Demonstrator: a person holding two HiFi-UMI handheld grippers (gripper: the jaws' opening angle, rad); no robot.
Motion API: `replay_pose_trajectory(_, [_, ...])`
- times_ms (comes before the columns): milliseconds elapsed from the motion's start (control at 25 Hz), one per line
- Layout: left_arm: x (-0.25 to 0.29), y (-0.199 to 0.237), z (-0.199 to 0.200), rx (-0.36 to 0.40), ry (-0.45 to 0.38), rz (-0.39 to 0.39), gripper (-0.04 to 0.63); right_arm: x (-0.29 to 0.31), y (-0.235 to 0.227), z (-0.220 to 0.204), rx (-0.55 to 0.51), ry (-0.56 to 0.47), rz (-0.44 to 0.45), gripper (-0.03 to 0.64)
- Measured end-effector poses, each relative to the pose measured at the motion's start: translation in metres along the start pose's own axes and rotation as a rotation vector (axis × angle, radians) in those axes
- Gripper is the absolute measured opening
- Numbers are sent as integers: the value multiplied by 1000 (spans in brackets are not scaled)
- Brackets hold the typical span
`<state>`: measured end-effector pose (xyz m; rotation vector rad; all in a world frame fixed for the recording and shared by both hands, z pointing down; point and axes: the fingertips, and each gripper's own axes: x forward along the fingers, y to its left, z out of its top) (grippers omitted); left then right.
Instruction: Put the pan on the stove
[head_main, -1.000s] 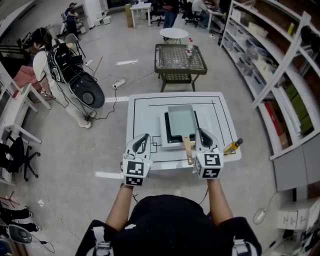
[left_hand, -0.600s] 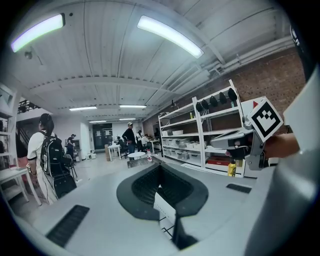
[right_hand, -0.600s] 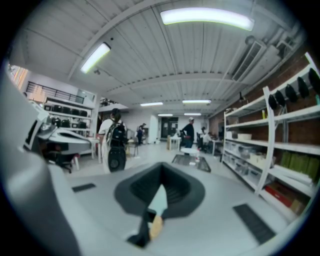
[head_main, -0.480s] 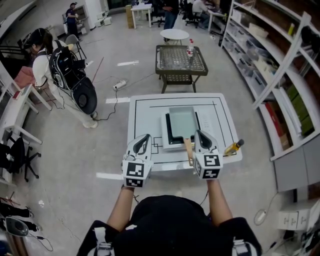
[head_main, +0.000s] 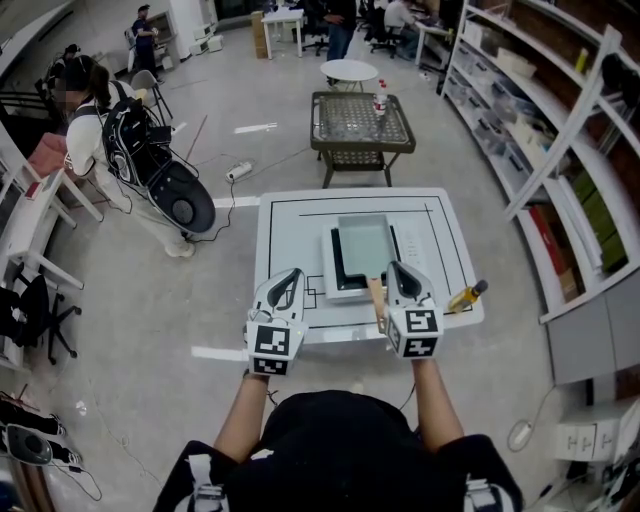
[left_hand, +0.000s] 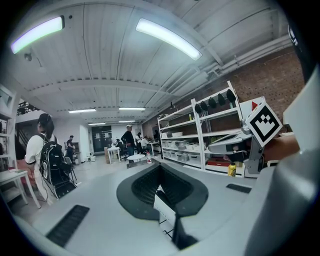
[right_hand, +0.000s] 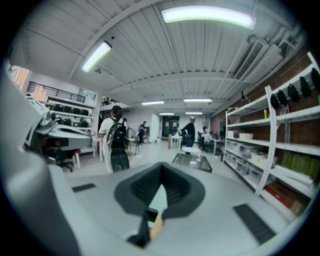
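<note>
Head view: pan (head_main: 362, 243) on stove (head_main: 345, 292), mid-table (head_main: 285, 230); handle (head_main: 375, 298) just beside right gripper (head_main: 398, 272); left gripper (head_main: 288, 278) apart | Left gripper view: fingers (left_hand: 100, 210) pressed together, empty | Right gripper view: fingers (right_hand: 225, 200) together; handle seemingly below, ungripped

pan (head_main: 362, 240): pale grey-green inside, black rim
handle (head_main: 375, 298): light wood
stove (head_main: 332, 288): white
table (head_main: 285, 215): white, thin black lines
bottle (head_main: 465, 295): yellow
left gripper (head_main: 288, 274): pale grey, black-and-white marker cube
right gripper (head_main: 399, 268): pale grey, black-and-white marker cube
</note>
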<state>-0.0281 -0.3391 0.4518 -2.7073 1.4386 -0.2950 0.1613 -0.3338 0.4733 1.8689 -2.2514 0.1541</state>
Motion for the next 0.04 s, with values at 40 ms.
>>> replay_pose_trajectory(40, [0, 0, 0, 1, 1, 0, 25, 0, 1, -1, 0, 1, 1, 34])
